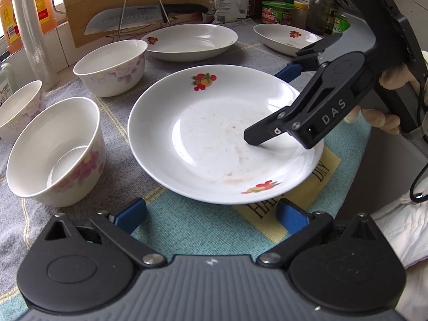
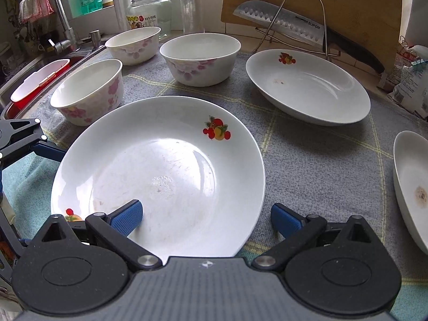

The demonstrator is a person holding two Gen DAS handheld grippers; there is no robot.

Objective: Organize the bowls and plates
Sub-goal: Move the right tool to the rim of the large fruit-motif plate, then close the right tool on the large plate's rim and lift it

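**Plate between two spread grippers, rim pinch looked likely**

Plate [image 1: 222,133], white glazed ceramic with fruit decals, lay flat on the checked cloth [image 1: 187,232] over the desk, nearest dish to both grippers. Judged stiff, fairly heavy for its size, slick glaze, breakable if dropped or knocked on another dish. Best hold probably the raised rim, one pad under and one over; the shallow centre gives nothing to pinch. Faint food smears on the inside, so maybe slightly greasy.

Left gripper [image 1: 211,214] was spread wide, nothing between its blue pads, sitting just short of the plate's near rim. Right gripper [image 2: 206,218] also spread, its left pad over the plate's inner surface and its right pad outside the rim, so the rim ran between the fingers; contact could not be told.

Left wrist view showed the right gripper from the side, angled down over the plate's right part, with the person's hand [image 1: 390,99] on its handle, plus printed lettering on the cloth under the plate. Right wrist view instead showed the sink [image 2: 40,80] and faucet [image 2: 57,13] off to the left, three flowered bowls [image 2: 200,58] behind the plate, a second plate [image 2: 307,88] beyond, and a stained third plate [image 2: 412,187] at the right edge. Knife [image 2: 281,24] on a wire rack showed in both.
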